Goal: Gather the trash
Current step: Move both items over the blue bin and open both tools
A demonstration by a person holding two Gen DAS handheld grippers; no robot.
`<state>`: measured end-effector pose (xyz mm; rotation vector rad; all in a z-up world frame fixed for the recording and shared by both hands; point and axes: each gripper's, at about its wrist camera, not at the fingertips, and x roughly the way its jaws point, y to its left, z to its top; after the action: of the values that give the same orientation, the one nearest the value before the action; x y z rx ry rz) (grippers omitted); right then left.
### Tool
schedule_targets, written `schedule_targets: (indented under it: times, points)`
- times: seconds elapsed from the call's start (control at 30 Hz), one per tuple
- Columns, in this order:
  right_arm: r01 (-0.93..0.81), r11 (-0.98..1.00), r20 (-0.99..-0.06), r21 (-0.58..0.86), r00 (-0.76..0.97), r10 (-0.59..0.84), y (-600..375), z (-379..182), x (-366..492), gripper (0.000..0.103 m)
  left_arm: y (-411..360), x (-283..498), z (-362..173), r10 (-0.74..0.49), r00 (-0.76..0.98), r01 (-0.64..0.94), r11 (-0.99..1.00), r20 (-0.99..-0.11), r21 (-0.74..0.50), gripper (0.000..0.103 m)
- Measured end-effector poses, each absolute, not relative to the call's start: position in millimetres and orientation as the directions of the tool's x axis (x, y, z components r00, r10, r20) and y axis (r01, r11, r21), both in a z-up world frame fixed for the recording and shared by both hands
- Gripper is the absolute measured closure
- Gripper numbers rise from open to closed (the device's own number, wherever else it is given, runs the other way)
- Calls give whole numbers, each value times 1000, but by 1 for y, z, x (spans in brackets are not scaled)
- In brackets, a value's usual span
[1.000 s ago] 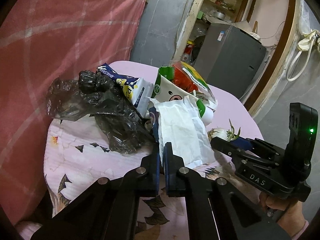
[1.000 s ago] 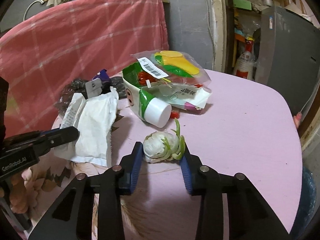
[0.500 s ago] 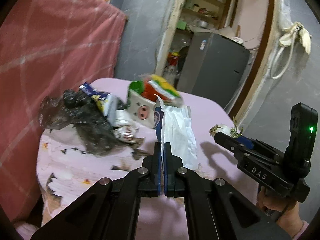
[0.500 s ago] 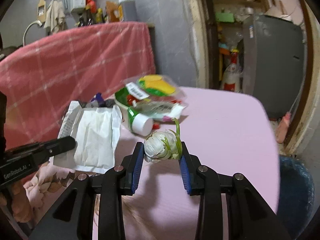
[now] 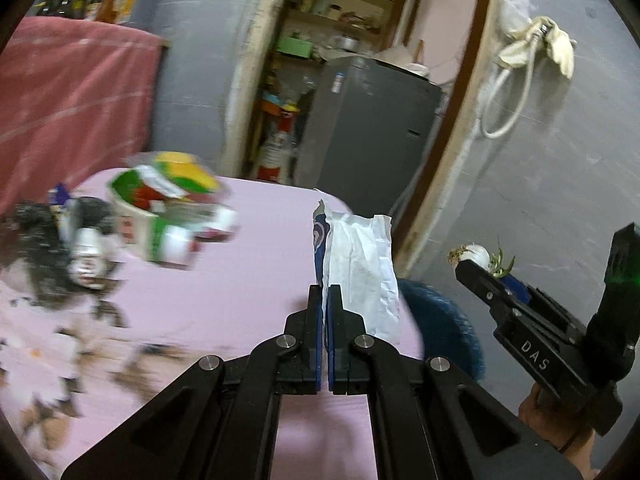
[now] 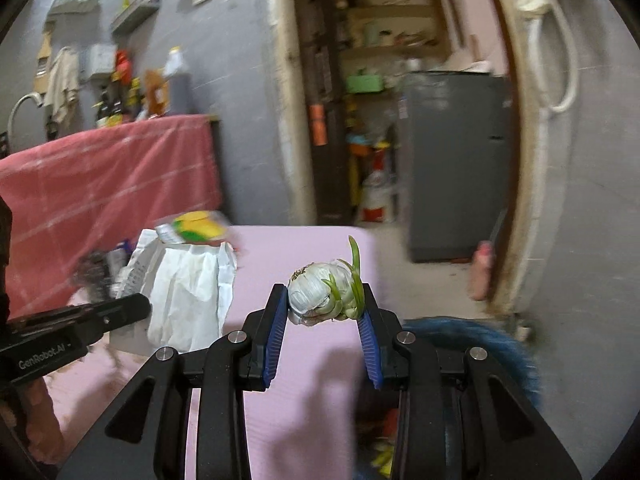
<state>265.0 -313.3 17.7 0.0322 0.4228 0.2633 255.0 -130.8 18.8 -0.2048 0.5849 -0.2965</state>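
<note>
Left gripper (image 5: 325,300) pinches white wrapper (image 5: 362,264) — right gripper (image 5: 486,270) clasps garlic (image 5: 474,254).

right gripper (image 5: 472,258): "das" | left gripper (image 6: 140,308): "genrobot.ai"

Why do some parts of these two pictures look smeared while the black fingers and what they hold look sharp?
Left wrist view: the trash pile and patterned tablecloth are smeared by motion, while the white wrapper in the fingers stays crisp. Right wrist view: the garlic bulb is sharp, the blue bin and the doorway blur. Both views bend straight lines near the edges and have dark corners.
</note>
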Motion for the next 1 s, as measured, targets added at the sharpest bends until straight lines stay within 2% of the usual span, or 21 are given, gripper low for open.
schedule_targets:
  times: [0.27, 0.5, 0.77, 1.0]
  points:
    - [-88, 989, -433, 122, 892, 133, -392, -7, 255, 71, -213, 276, 4, -419, 735, 303, 906, -533, -295, 103]
    - [-14, 989, -468, 144, 880, 80, -433, -28, 246, 71, -270, 298, -20, -414, 689, 346, 909, -595, -231, 103]
    - [6, 986, -540, 164, 837, 84, -449, -55, 249, 71, -290, 313, -51, -387, 651, 350, 916, -653, -194, 103]
    - [9, 984, -567, 176, 818, 94, -453, -66, 254, 70, -291, 310, -64, -374, 630, 336, 921, -680, -195, 103]
